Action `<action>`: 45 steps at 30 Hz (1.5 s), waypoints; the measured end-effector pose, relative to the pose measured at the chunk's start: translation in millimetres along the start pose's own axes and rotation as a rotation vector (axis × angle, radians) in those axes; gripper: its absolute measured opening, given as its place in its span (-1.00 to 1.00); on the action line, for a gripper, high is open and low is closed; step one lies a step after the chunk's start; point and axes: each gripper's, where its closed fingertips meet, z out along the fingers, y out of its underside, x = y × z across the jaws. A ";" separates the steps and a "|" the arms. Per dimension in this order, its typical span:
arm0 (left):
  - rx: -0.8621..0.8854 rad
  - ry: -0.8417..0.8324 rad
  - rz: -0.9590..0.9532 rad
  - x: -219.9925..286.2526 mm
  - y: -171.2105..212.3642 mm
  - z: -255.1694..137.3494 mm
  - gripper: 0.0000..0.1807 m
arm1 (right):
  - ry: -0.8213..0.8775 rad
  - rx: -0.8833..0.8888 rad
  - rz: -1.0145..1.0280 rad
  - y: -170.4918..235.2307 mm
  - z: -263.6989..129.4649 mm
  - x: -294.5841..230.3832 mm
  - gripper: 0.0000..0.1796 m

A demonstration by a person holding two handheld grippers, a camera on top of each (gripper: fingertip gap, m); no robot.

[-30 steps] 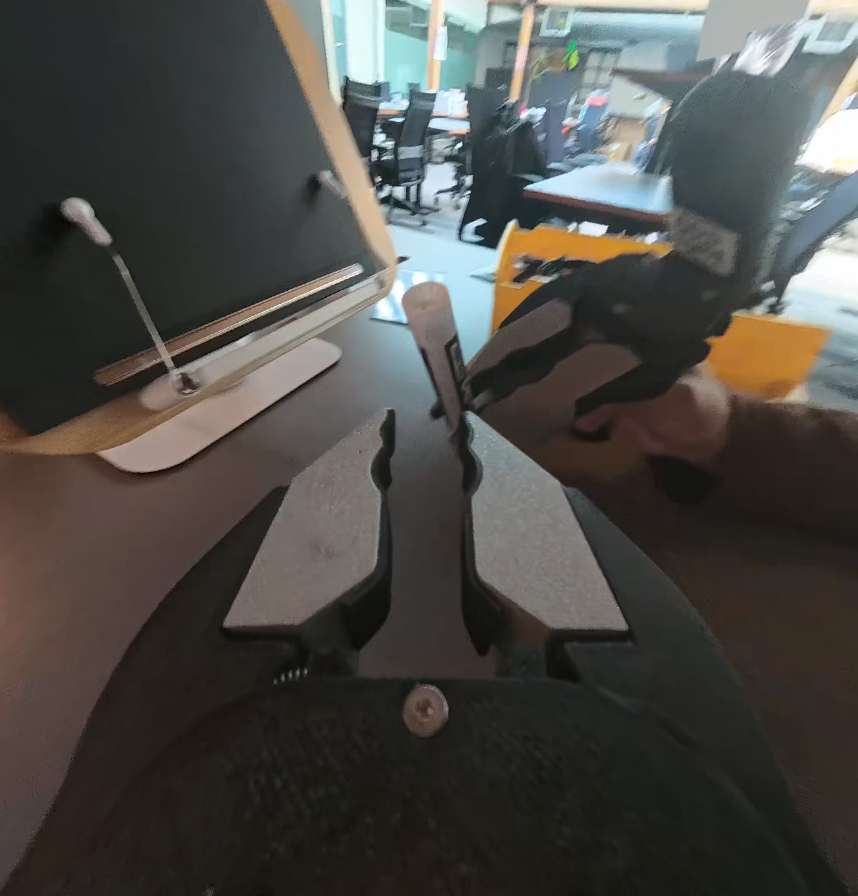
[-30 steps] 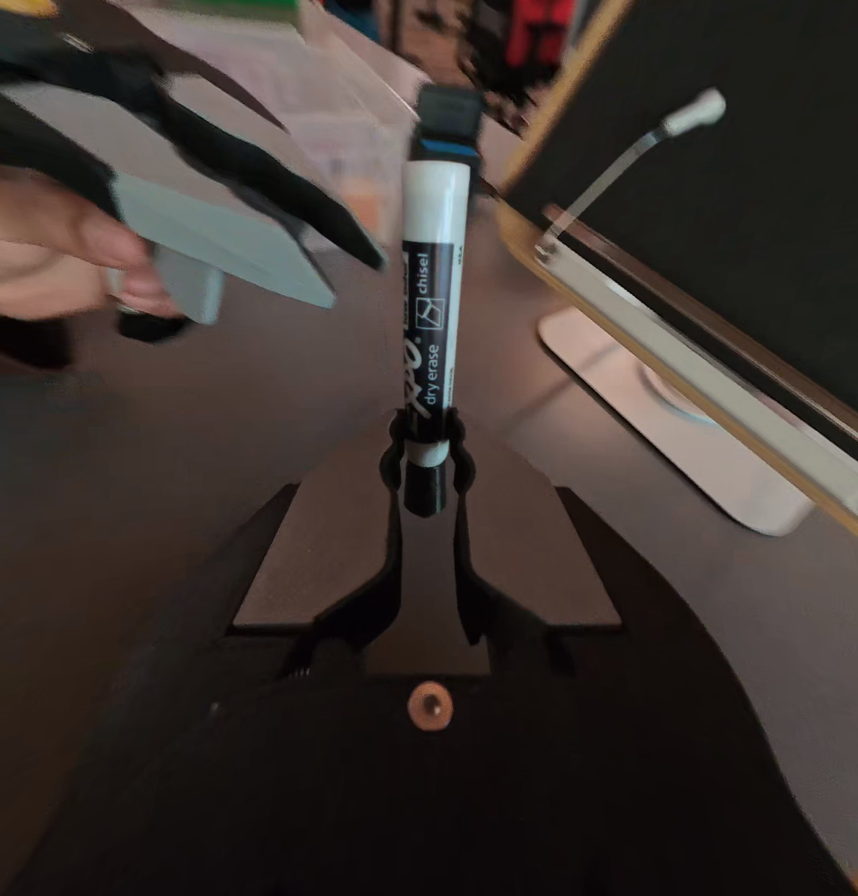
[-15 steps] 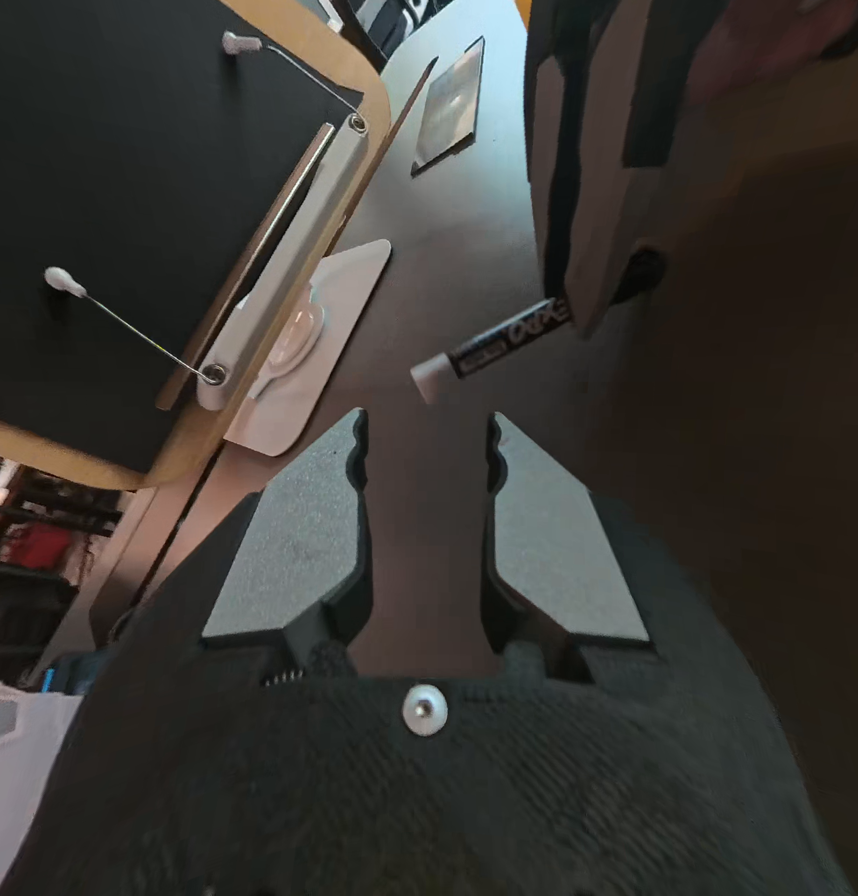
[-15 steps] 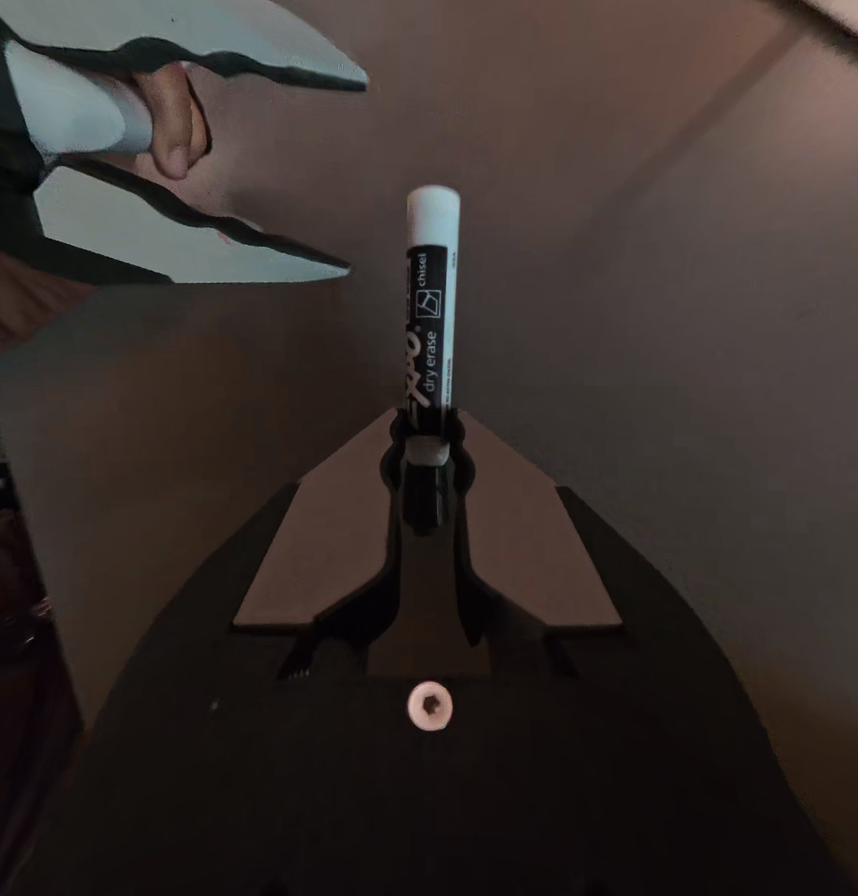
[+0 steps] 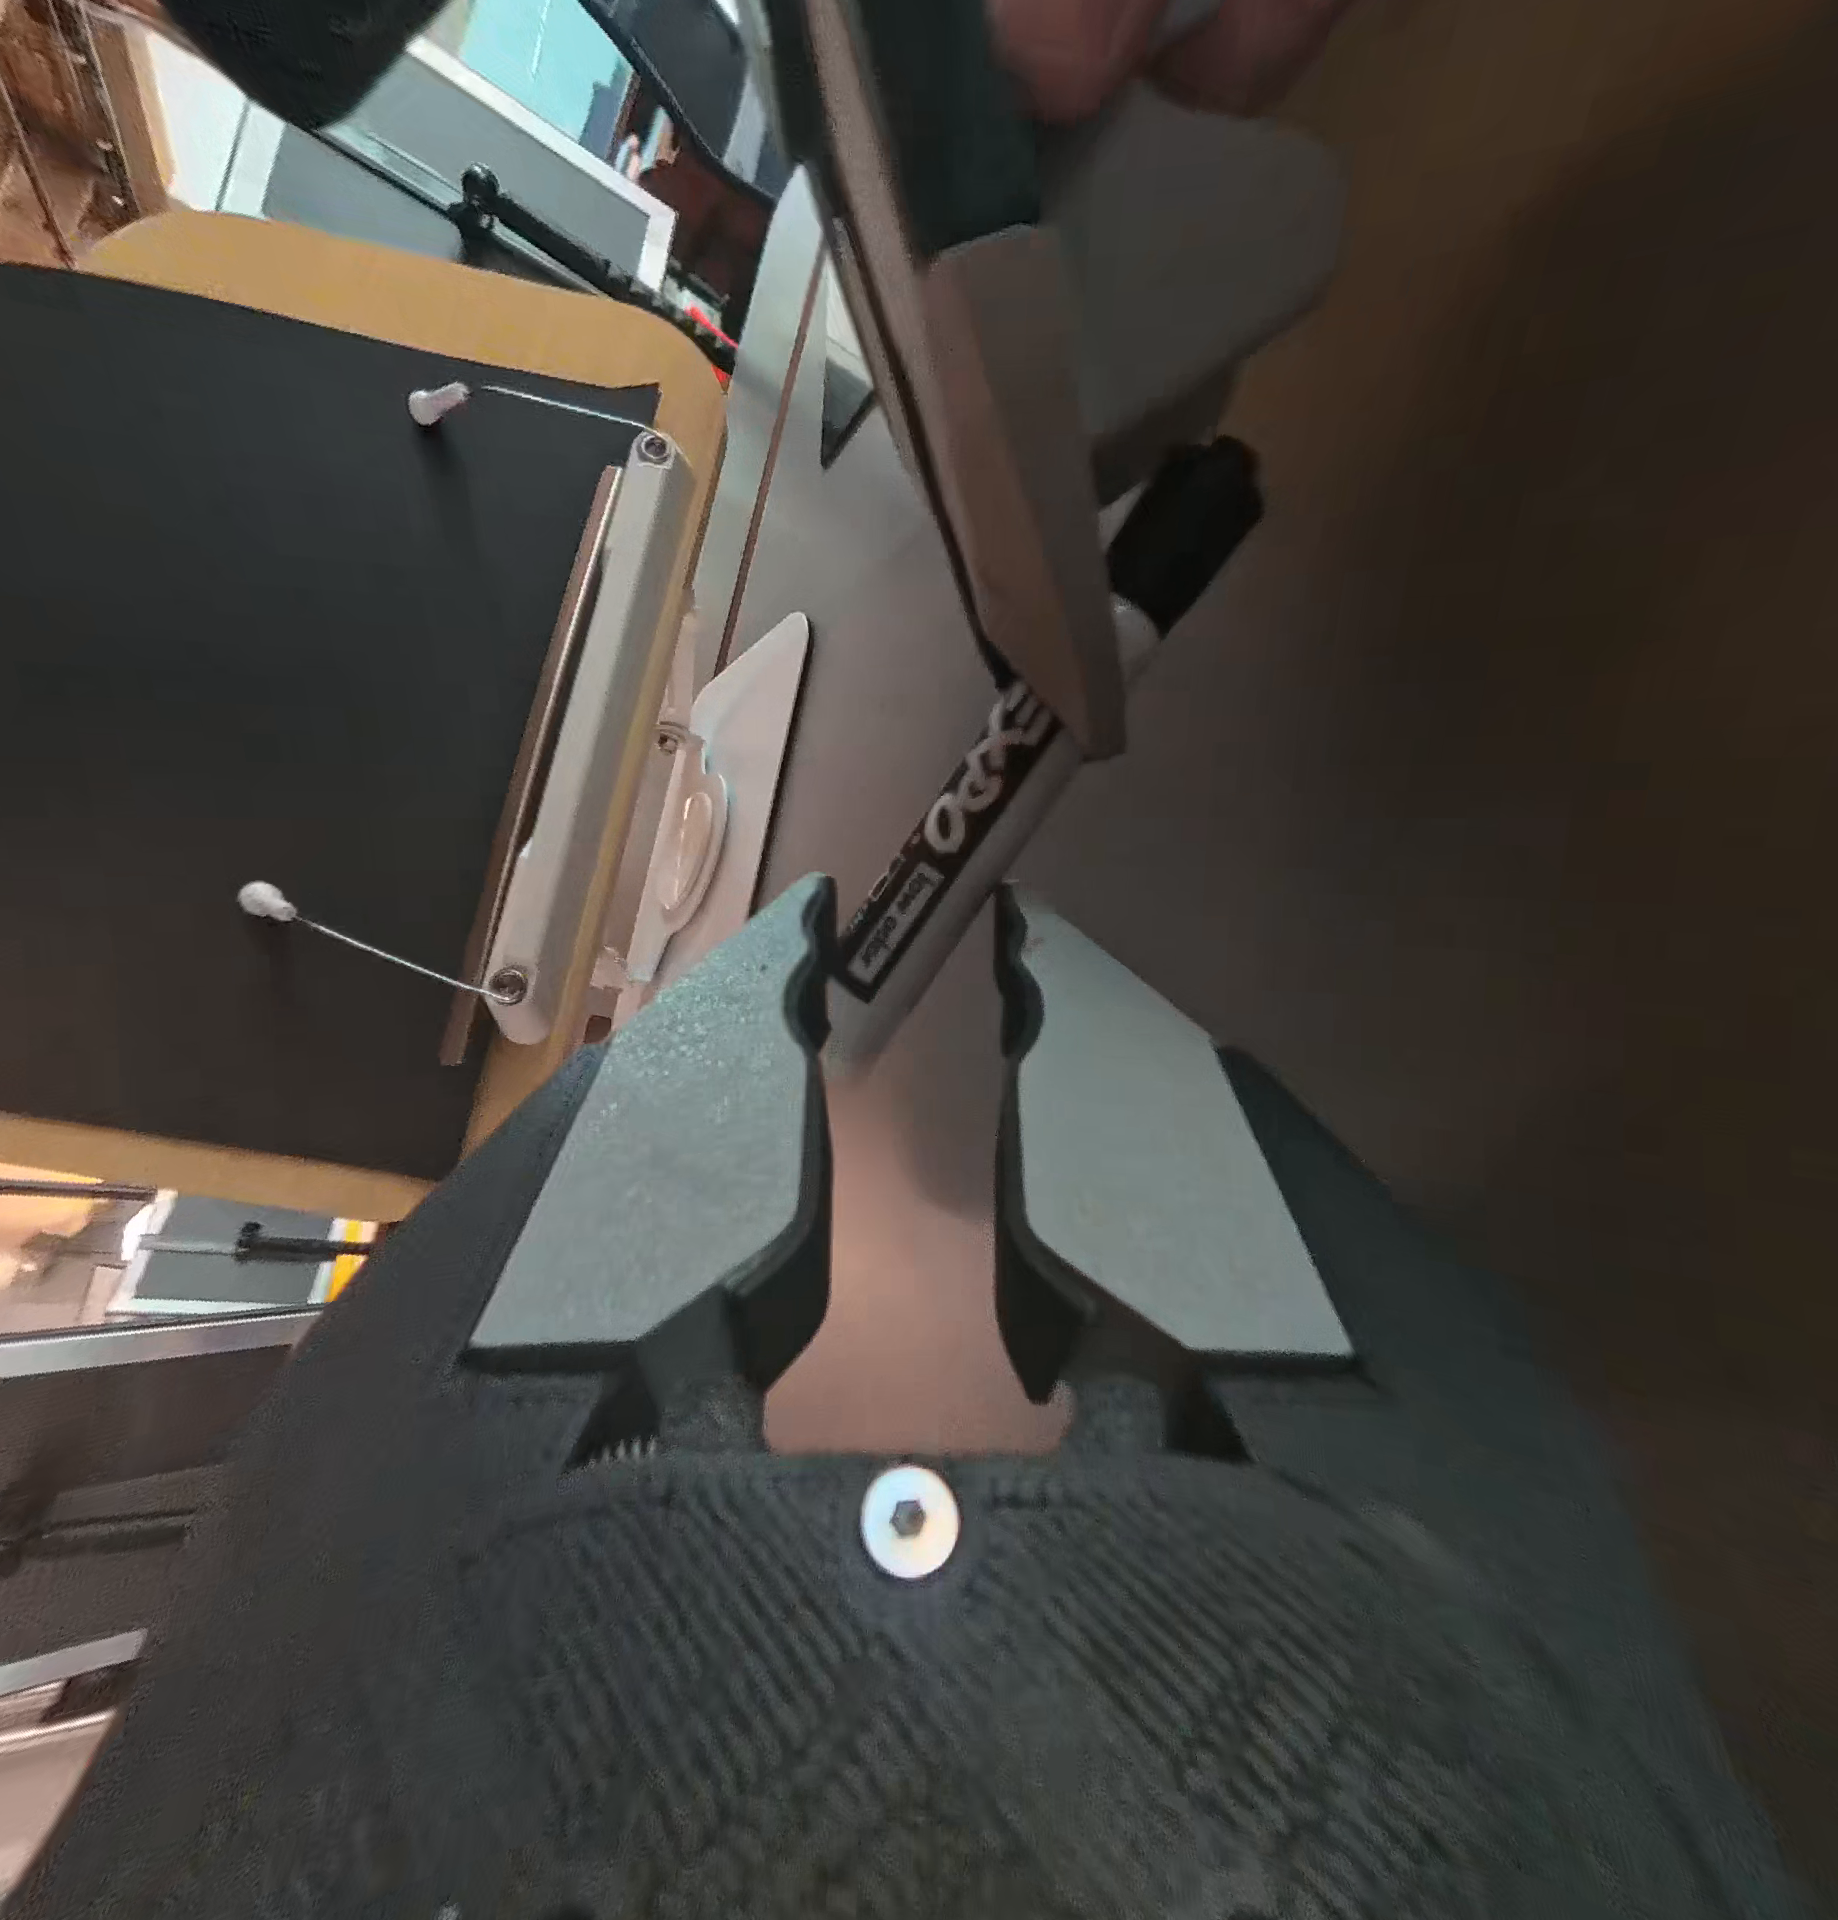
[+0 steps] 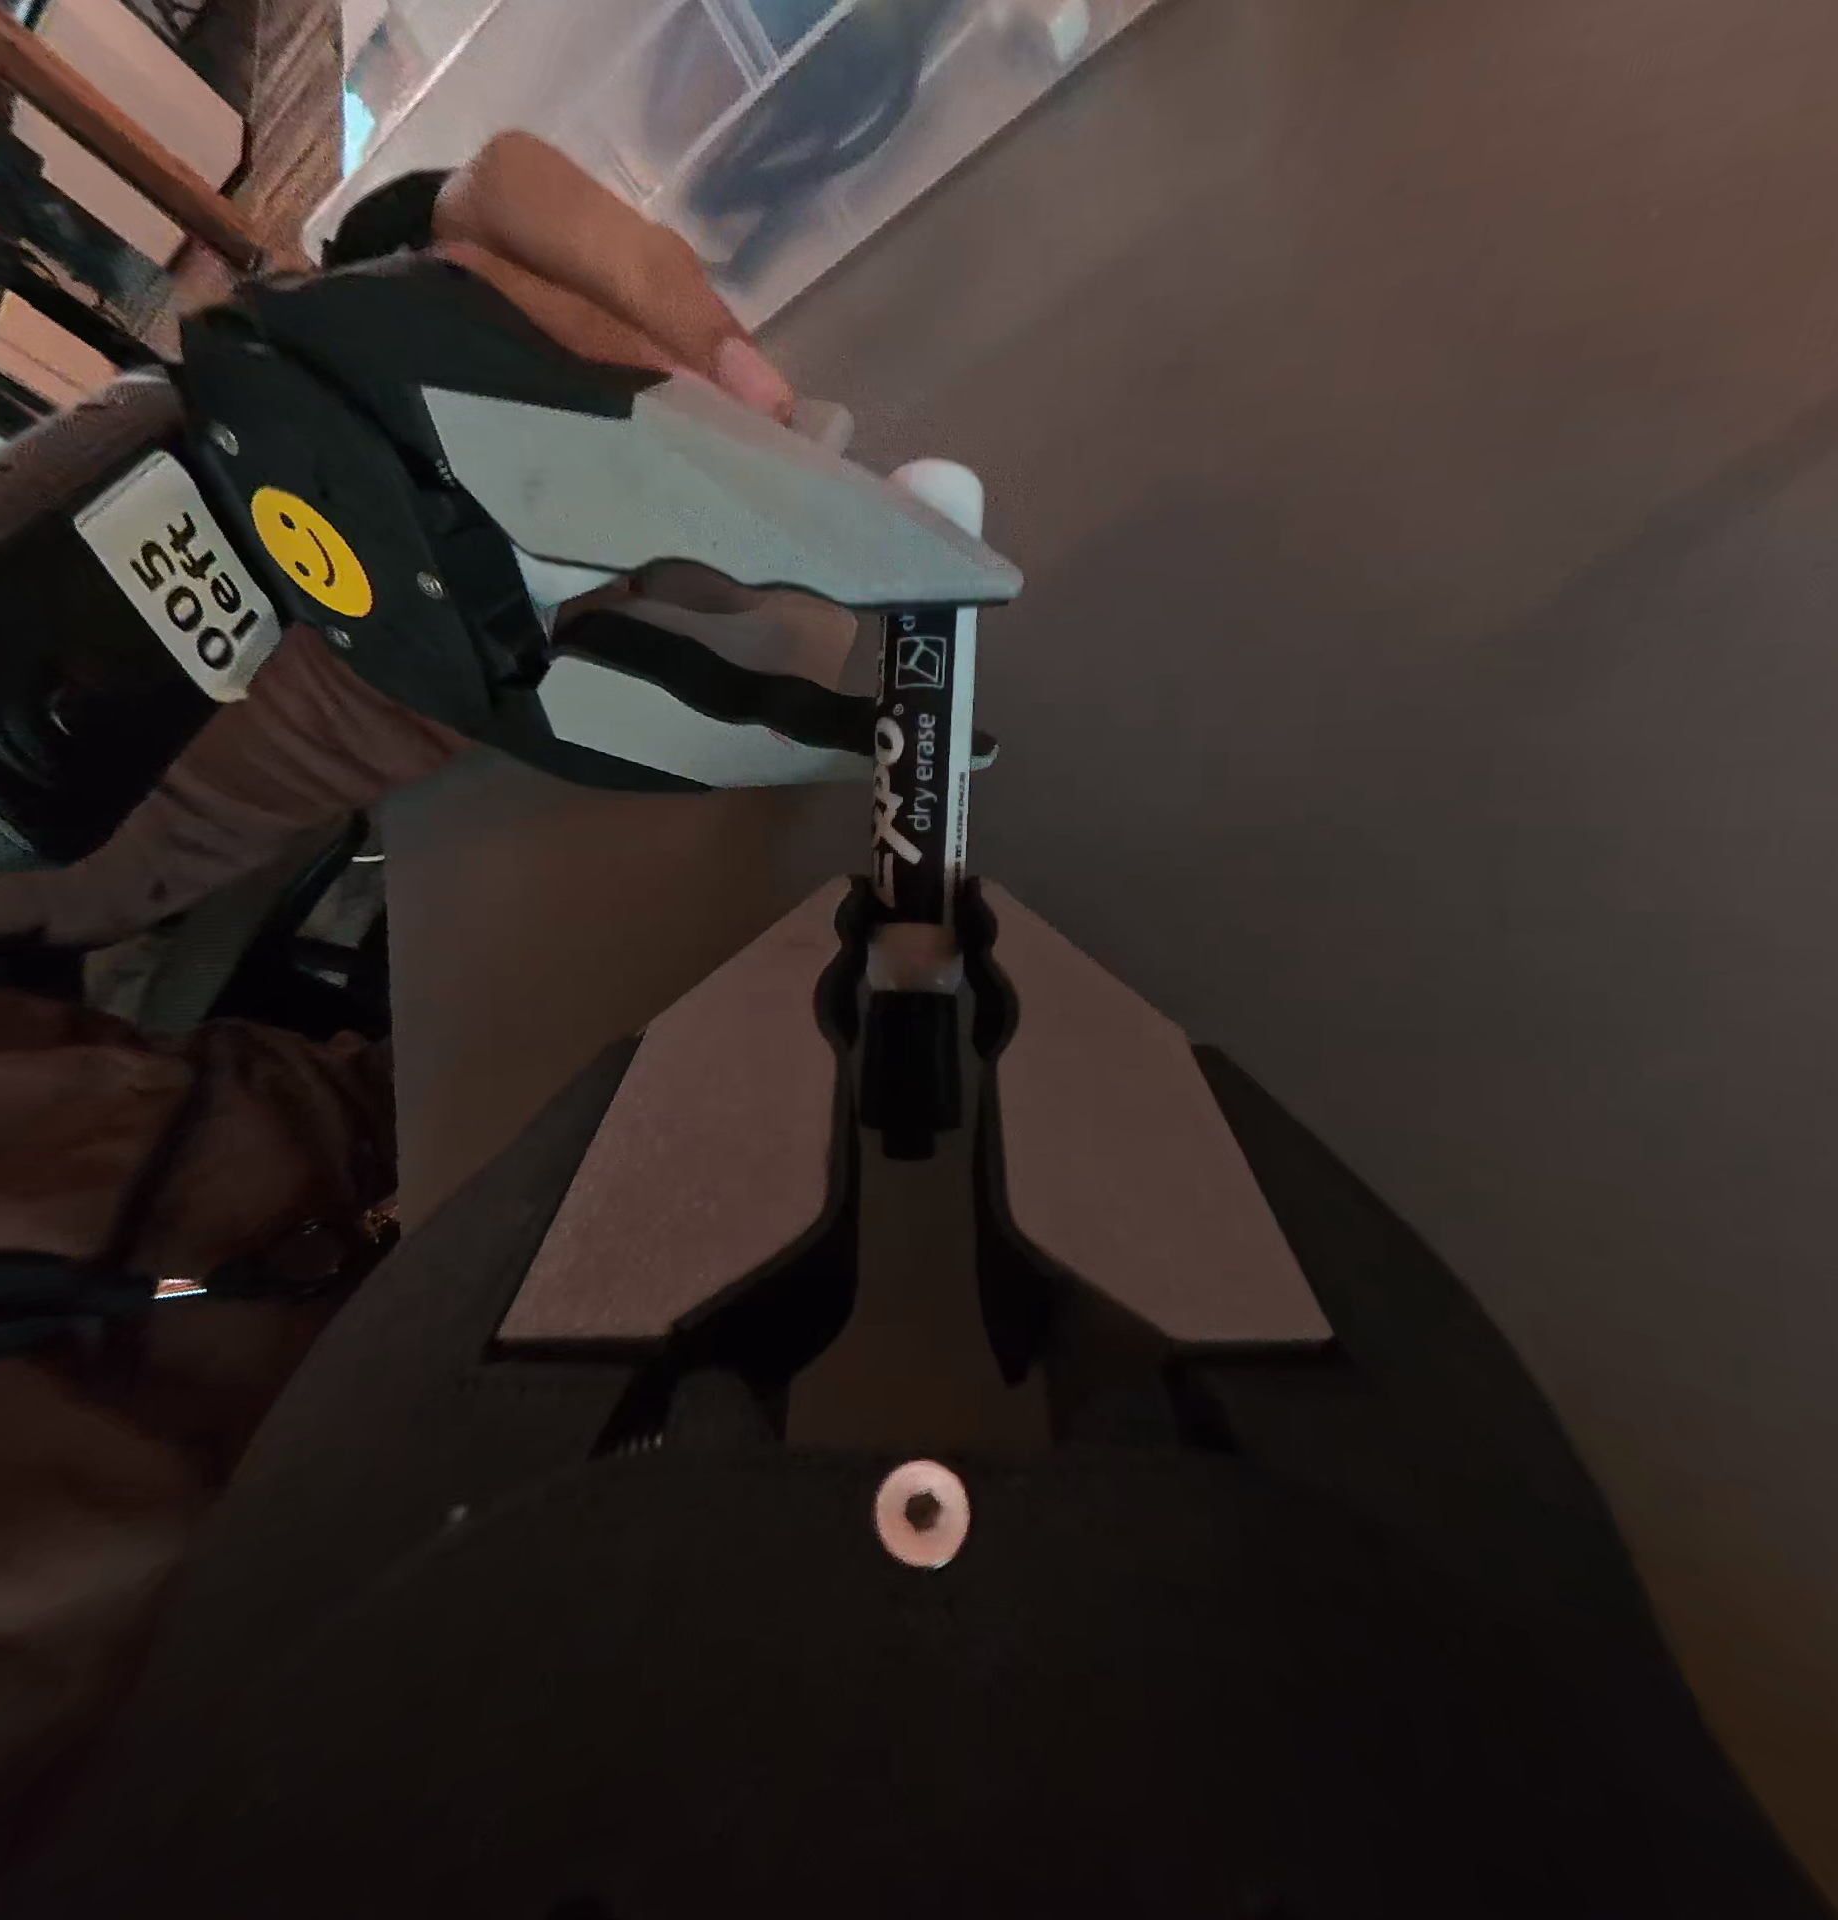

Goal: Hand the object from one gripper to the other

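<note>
While the right gripper (image 6: 917, 940) is clamping the black-and-white dry-erase marker (image 6: 920, 769) near its black cap end, the left gripper (image 5: 910, 961) is holding its grey fingers (image 5: 686, 1132) apart around the marker's white end, above the dark brown tabletop (image 5: 1517, 935).

We note a black board (image 5: 250, 665) with tan frame on a white base (image 5: 759, 727) — two white-tipped wire arms (image 5: 375, 940) across it — standing on the dark surface (image 5: 1517, 831).
</note>
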 end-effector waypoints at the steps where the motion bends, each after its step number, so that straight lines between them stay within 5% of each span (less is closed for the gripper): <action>1: -0.009 -0.001 0.017 0.1 0.6 0.0 -0.73 | 0.005 0.016 -0.015 -2.9 -1.8 0.1 -0.82; 5: 0.020 0.002 -0.115 -10.2 -4.3 -1.9 -0.81 | 0.023 0.250 -0.088 -39.2 -30.0 -3.5 -0.74; 9: 0.075 0.024 -0.423 -29.2 0.1 -6.3 -0.81 | 0.034 0.570 -0.144 -76.7 -83.9 -11.9 -0.49; 12: 0.173 0.080 -0.710 -42.1 -0.8 -13.1 -0.82 | 0.020 0.682 -0.185 -85.3 -103.8 -19.7 -0.50; 18: 0.324 0.187 -0.920 -46.7 -18.3 -24.1 -0.82 | 0.011 0.555 -0.191 -78.5 -54.1 -22.0 -0.35; 22: 0.340 0.266 -0.913 -29.5 -36.9 -20.0 -0.83 | -0.020 0.490 -0.201 -72.3 -25.4 -30.5 -0.80; 30: 0.257 0.277 -0.856 -15.4 -29.4 -8.9 -0.83 | 0.148 0.418 -0.311 -65.7 -17.2 -19.0 -0.83; 32: 0.232 0.303 -0.872 -11.2 -25.9 -6.8 -0.78 | 0.243 0.411 -0.349 -67.1 -19.7 -12.5 -0.83; 35: 0.218 0.332 -0.903 -10.0 -22.2 -6.4 -0.45 | 0.481 0.378 -0.440 -67.7 -32.5 8.1 -0.84; 45: 0.374 0.333 -1.030 -32.1 -35.5 -22.4 -0.42 | 0.958 0.136 -0.838 -62.4 -38.9 28.1 -0.83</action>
